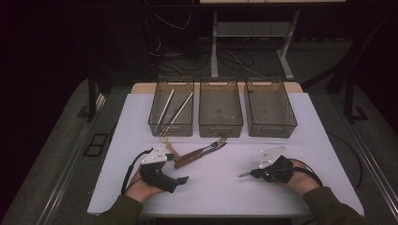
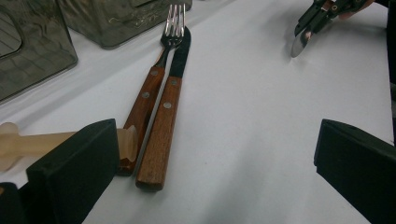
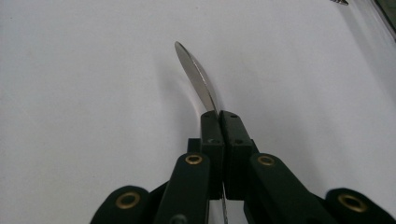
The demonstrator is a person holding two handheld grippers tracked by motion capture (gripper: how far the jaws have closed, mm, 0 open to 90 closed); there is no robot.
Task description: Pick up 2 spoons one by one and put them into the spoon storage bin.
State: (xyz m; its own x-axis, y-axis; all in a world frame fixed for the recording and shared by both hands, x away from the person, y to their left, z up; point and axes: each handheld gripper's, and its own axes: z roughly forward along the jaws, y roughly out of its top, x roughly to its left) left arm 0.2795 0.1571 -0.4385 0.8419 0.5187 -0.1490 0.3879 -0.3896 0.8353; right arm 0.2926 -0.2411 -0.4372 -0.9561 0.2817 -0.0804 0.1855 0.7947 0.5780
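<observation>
**Item: table knife, held in right gripper**

Knife (image 3: 198,77): bright metal blade, slim, slightly curved. It sits near the table's (image 1: 216,187) front edge, right of centre, long axis continuing straight out of the right gripper (image 1: 253,174) and pointing leftward along that edge. Jaws clamped fully on its handle end.

Left gripper (image 1: 180,179): jaws wide apart, empty, near the front-left corner, just beside the wooden-handled fork (image 2: 154,79) and steak knife (image 2: 170,102). Three bins (image 1: 220,112) line the far edge.
</observation>
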